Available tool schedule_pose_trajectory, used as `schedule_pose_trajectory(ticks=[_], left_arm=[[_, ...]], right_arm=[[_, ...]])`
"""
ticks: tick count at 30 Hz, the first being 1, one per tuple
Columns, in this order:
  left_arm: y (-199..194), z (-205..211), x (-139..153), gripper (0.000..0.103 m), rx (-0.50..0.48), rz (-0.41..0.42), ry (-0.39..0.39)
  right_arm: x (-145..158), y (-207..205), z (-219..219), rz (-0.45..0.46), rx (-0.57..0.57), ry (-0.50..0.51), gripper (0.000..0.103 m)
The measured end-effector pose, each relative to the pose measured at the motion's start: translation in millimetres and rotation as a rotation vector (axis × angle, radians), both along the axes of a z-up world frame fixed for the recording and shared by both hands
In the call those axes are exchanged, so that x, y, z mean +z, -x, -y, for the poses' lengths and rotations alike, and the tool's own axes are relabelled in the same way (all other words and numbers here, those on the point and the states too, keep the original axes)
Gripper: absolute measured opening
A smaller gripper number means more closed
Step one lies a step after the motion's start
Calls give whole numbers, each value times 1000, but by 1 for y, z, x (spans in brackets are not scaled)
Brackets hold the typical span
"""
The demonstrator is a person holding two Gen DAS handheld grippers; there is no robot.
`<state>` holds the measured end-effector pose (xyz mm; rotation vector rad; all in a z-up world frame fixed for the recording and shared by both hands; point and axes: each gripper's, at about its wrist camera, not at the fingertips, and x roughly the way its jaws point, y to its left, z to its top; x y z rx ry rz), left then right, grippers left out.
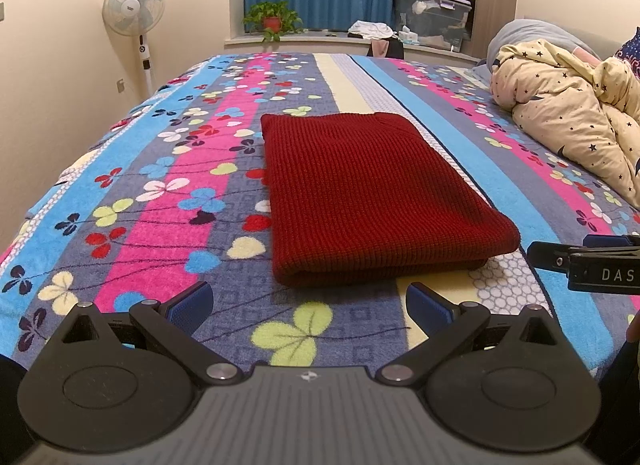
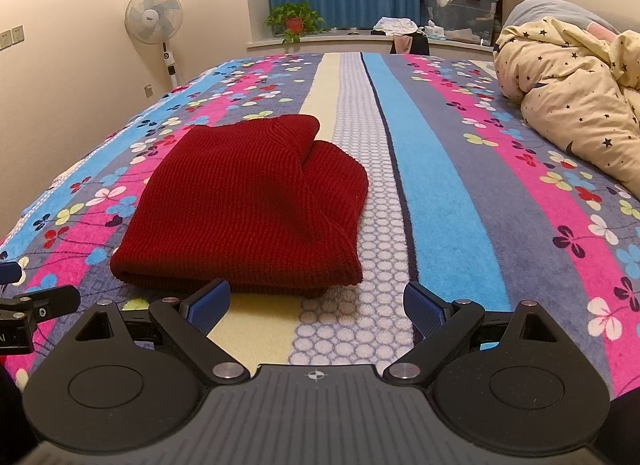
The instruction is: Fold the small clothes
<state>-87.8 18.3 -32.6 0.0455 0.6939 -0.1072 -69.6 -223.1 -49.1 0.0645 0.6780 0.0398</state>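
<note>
A dark red knit garment (image 1: 360,193) lies folded into a neat rectangle on the striped flowered bedspread (image 1: 160,193). It also shows in the right wrist view (image 2: 248,205), left of centre. My left gripper (image 1: 310,305) is open and empty, just short of the garment's near edge. My right gripper (image 2: 316,305) is open and empty, near the garment's near right corner. The right gripper's finger (image 1: 560,261) shows at the right edge of the left wrist view. The left gripper's finger (image 2: 40,305) shows at the left edge of the right wrist view.
A bunched cream star-print duvet (image 1: 568,117) lies on the bed's right side. A standing fan (image 1: 134,13) is by the left wall. A potted plant (image 1: 272,19), storage box (image 1: 432,17) and clothes sit on the window ledge under blue curtains.
</note>
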Motion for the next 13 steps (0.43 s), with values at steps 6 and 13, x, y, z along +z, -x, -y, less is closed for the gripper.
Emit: schedule_pose_trajectory(ticks=[6,13], left_arm=[[0,0,0,103,0,1,0],[0,-1,-1,103,-2,3,-2]], right_arm=[[-1,0,3,-6,0,-4,94],[-1,0,5,-10,-2,-6,94]])
